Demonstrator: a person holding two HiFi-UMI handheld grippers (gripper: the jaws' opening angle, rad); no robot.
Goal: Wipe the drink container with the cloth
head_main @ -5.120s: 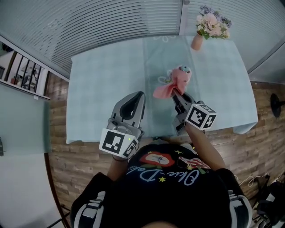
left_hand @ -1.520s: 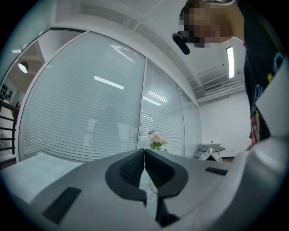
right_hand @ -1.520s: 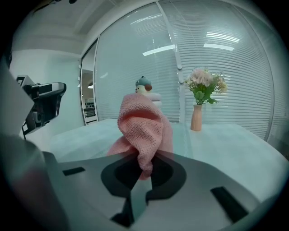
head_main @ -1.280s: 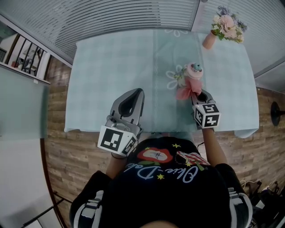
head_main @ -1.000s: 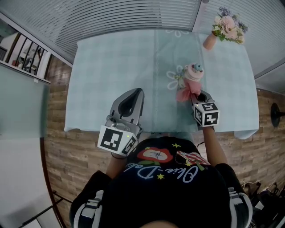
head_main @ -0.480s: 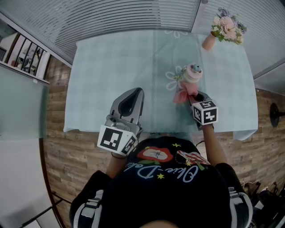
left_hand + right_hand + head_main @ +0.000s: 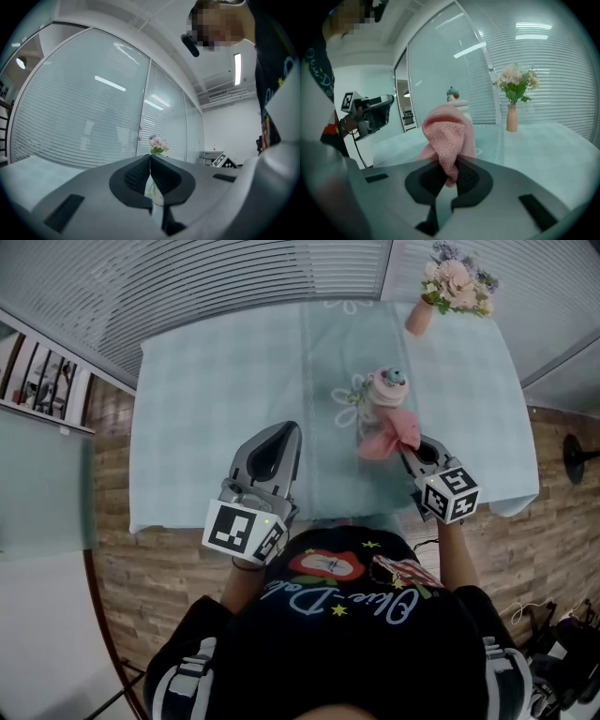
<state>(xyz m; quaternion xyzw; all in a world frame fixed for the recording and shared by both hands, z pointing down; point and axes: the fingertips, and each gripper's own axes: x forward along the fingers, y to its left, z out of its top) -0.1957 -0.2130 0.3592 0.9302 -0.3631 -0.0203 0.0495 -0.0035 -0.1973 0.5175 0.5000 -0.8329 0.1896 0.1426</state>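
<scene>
The drink container (image 7: 385, 390) stands upright mid-table (image 7: 216, 409). Our right gripper (image 7: 412, 451) points at it, pinching the cloth (image 7: 392, 435) just beside it. Our left gripper (image 7: 281, 432) hovers at the near edge, jaws together.

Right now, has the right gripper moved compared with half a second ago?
Yes: measured against the drink container, the right gripper with its cloth has drifted rightward and slightly toward the person.

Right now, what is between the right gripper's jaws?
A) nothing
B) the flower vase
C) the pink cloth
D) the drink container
C: the right gripper has its jaws clamped on a fold of the pink cloth, which bunches up above them.
</scene>
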